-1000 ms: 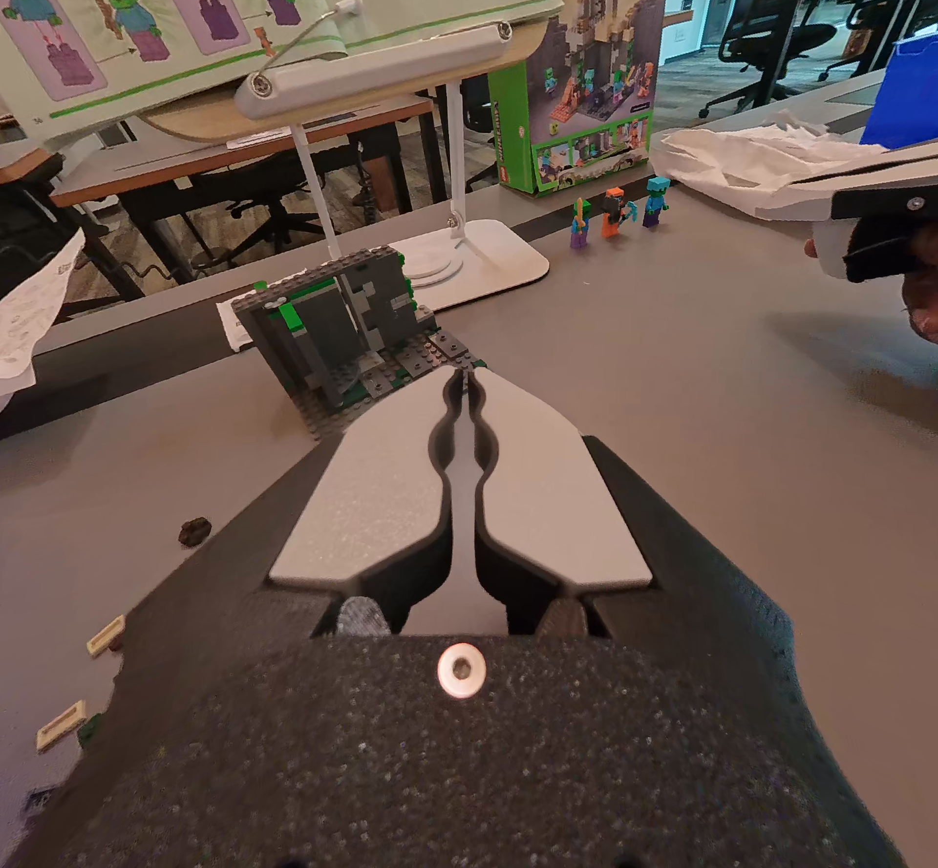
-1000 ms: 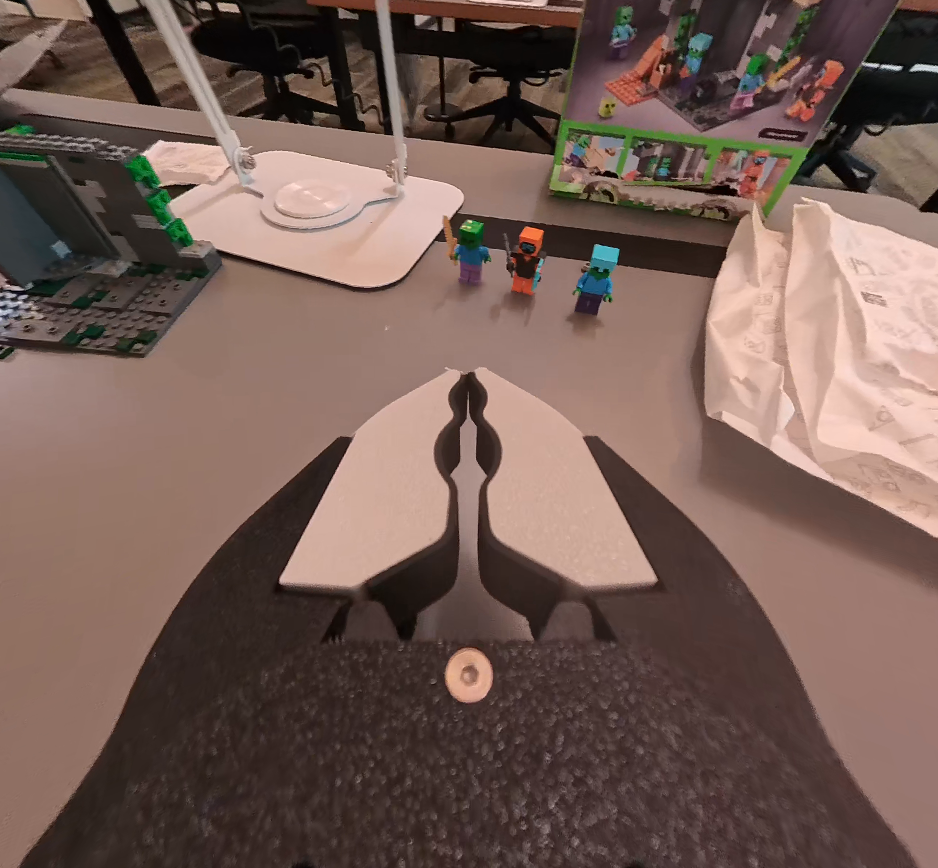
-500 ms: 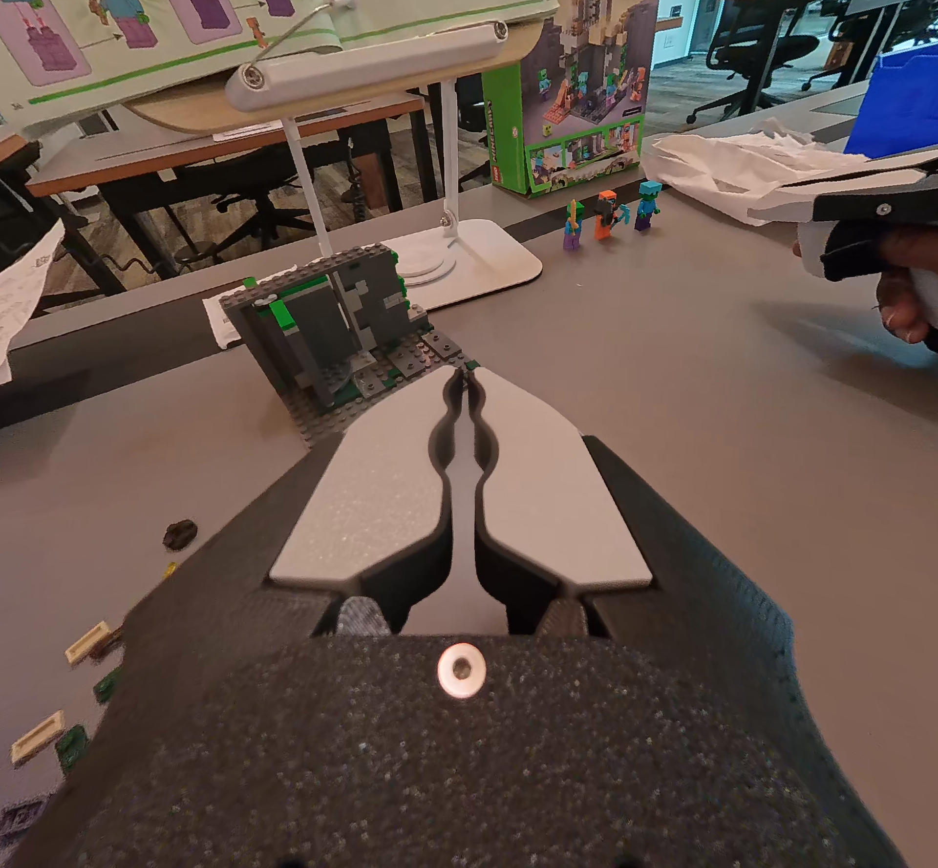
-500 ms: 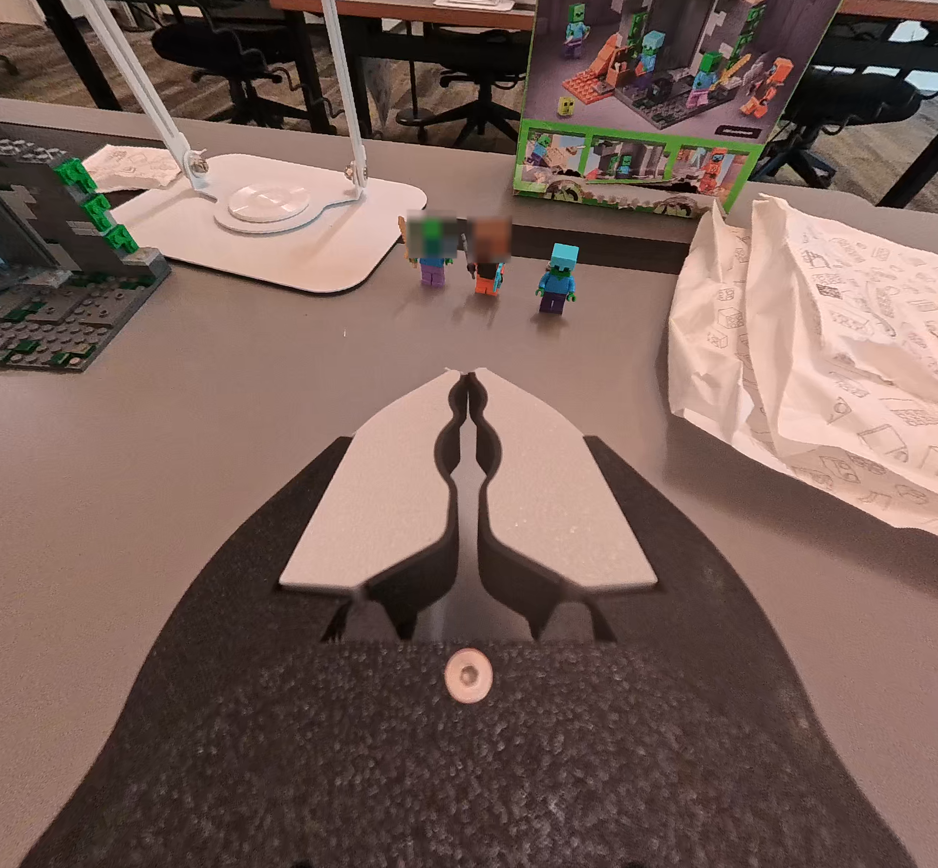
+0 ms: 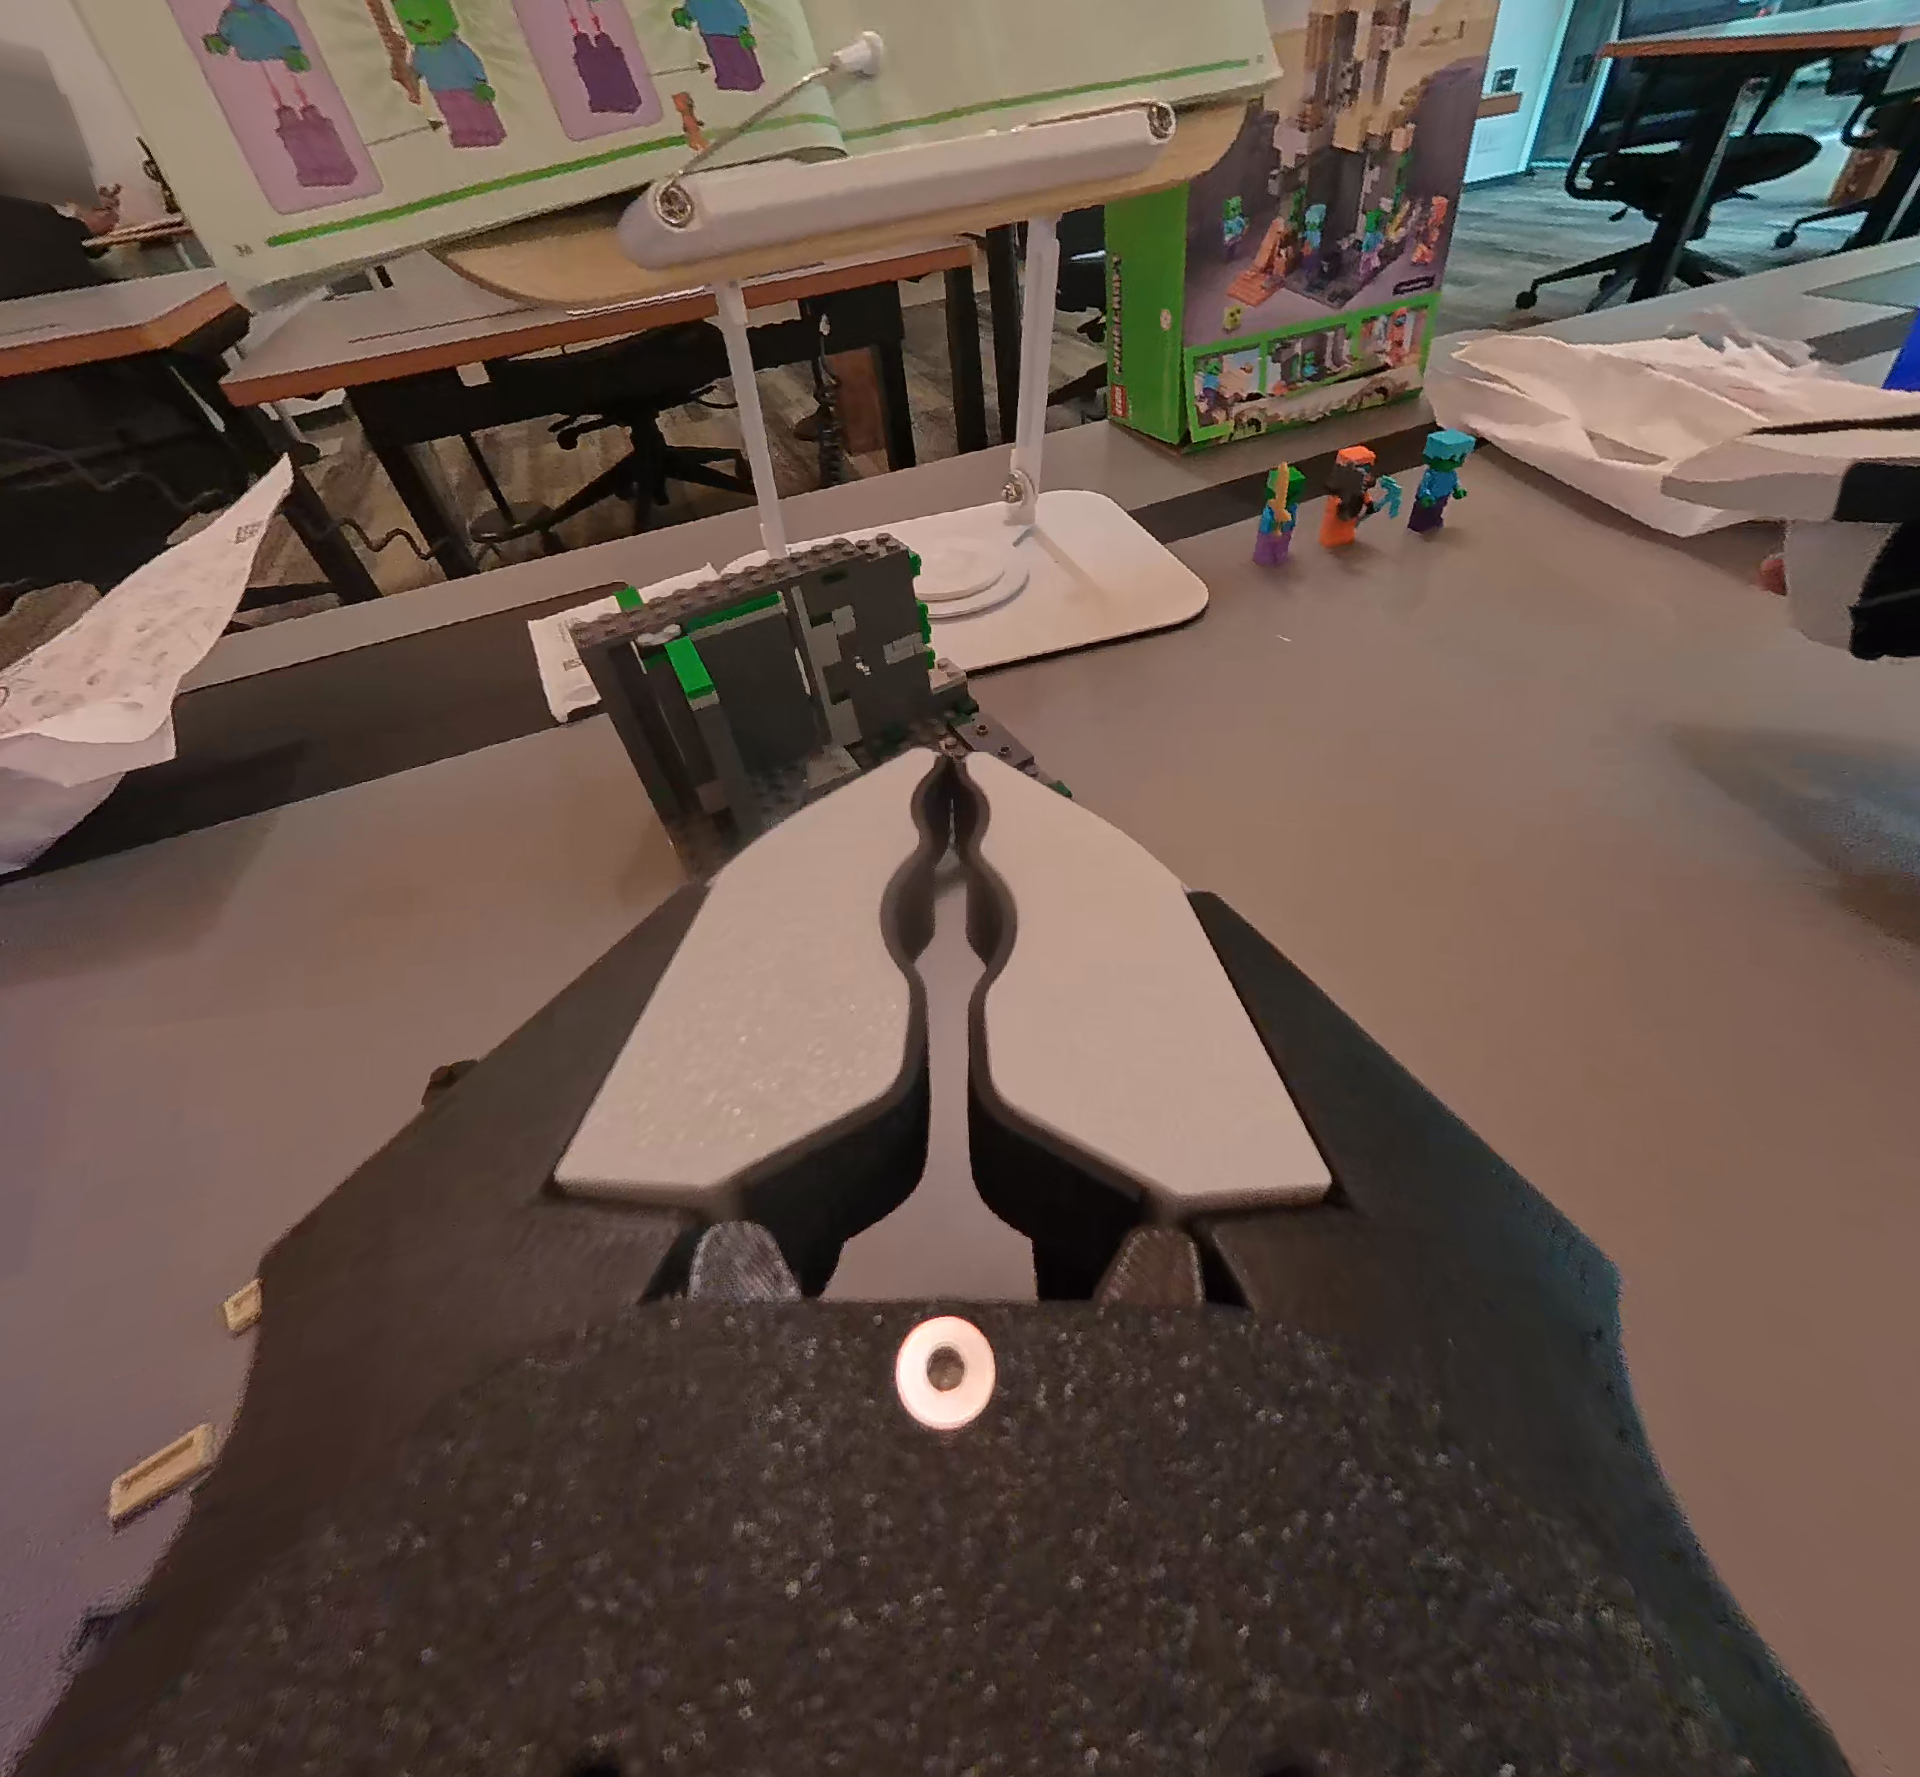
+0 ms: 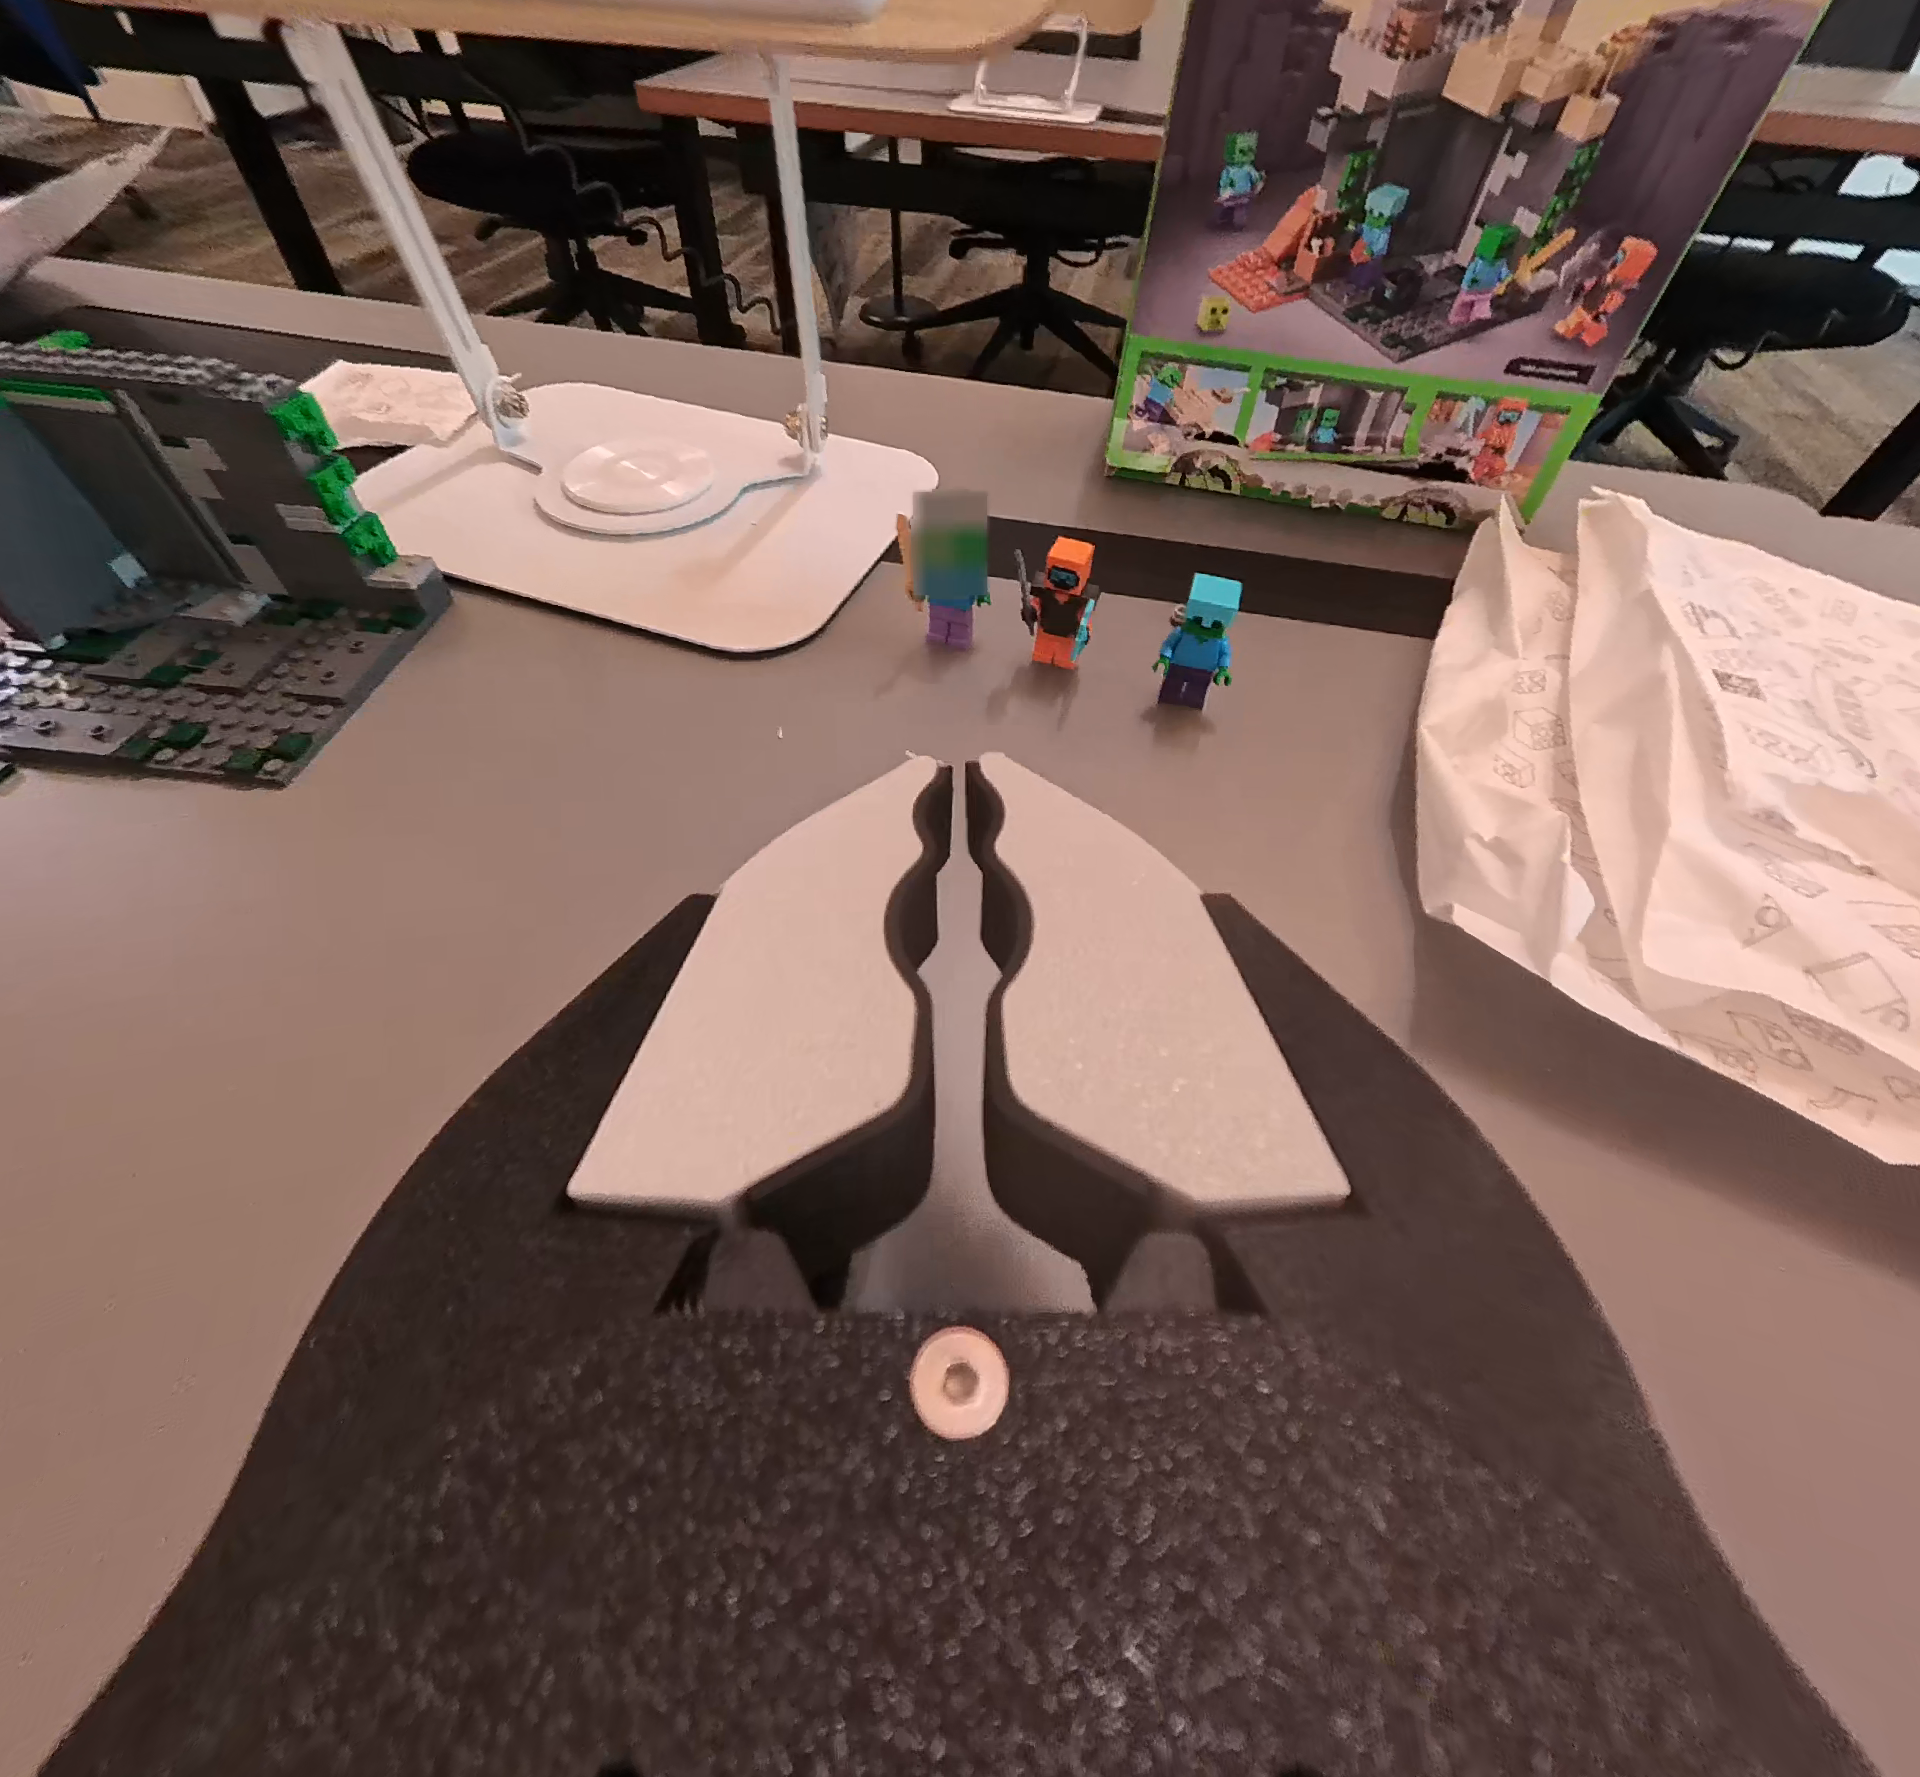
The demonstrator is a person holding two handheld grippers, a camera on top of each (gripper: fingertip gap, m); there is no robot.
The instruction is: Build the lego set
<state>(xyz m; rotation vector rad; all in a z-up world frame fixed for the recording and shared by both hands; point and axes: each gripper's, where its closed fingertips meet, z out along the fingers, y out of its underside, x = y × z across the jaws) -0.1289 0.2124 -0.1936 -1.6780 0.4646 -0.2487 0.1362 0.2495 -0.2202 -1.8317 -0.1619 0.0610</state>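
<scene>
**Both grippers empty, over the table**

Left gripper: fingers pressed together, nothing between them. Tips sit just in front of the lego build, a dark grey wall with green bits on a studded baseplate, standing upright on the grey table.

Right gripper: fingers nearly together, only a thin slit at the tips, holding nothing. It points at three minifigures in a row: green-headed one, orange one, cyan-headed one. All upright, apart from each other, well clear of the tips.

Behind the figures: set box, upright. Left of them: white stand base, its arms carrying the instruction booklet, open. Crumpled white paper bag lies right of the figures. Two loose tan pieces on the table at the left gripper's left edge. Build sits far left in the right wrist view.
</scene>
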